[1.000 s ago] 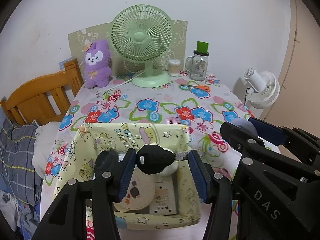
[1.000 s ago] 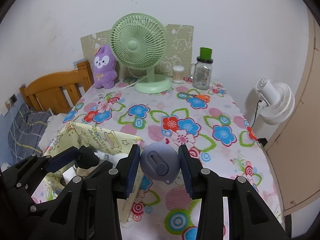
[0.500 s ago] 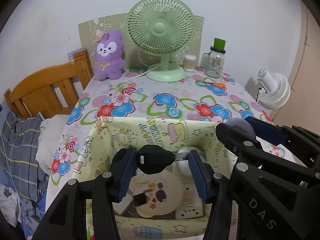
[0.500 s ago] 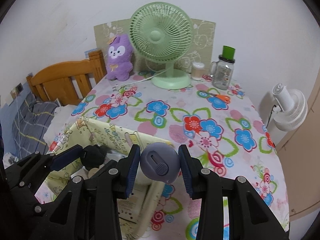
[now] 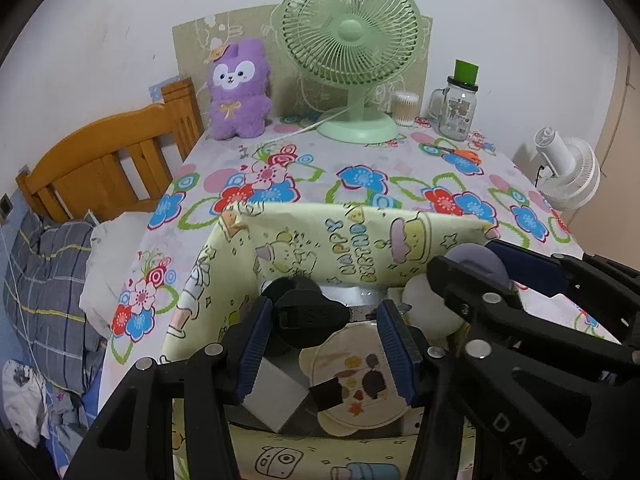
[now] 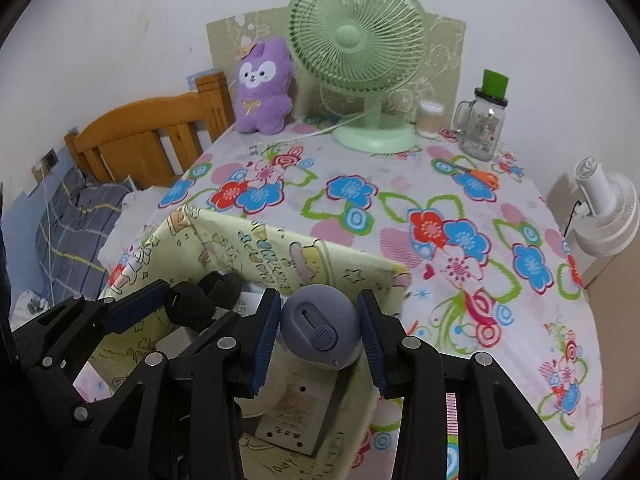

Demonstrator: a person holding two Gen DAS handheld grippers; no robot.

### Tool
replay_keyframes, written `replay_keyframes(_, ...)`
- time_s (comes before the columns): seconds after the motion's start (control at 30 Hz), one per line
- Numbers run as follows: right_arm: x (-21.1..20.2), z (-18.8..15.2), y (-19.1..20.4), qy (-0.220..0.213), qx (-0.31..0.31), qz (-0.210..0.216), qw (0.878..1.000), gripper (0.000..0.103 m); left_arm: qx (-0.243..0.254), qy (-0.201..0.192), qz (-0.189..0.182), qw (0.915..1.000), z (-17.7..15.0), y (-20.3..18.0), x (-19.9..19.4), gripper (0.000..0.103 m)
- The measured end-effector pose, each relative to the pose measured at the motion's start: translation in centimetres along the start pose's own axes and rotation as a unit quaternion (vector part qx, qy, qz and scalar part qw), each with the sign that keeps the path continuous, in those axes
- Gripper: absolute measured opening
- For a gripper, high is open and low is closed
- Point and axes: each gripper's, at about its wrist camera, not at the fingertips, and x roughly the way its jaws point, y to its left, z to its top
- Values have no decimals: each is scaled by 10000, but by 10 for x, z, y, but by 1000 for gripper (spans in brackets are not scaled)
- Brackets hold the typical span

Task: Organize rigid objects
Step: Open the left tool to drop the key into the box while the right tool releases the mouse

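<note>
Fingers of right gripper (image 6: 319,330) clamp a rounded grey-blue gadget (image 6: 320,330); left gripper (image 5: 322,338) pinches a black key-like piece (image 5: 308,314).

Green fan (image 5: 352,40), purple plush (image 5: 239,88), glass jar (image 5: 458,108).

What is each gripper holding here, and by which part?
Left gripper: black key-like object, held end to end. Right gripper: round grey-blue device, held by its sides.

Our two black plastic grippers, seen beside the yellow box (image 5: 360,240)

Our left gripper (image 5: 324,344) and right gripper (image 6: 318,336) share angular black frames with triangular cut-outs, silver screw heads at the joints, and ribbed dark-blue pads (image 6: 266,336). Right of the box, our right frame carries pale raised lettering reading "DAS".
</note>
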Motion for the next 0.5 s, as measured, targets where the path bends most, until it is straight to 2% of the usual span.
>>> replay_keyframes(0.47, 27, 12, 11, 21, 80, 125, 9999, 44, -80, 161, -89, 9998, -2, 12, 13, 56)
replay_keyframes(0.5, 27, 12, 10, 20, 73, 102, 9999, 51, -76, 174, -105, 9998, -2, 12, 13, 56)
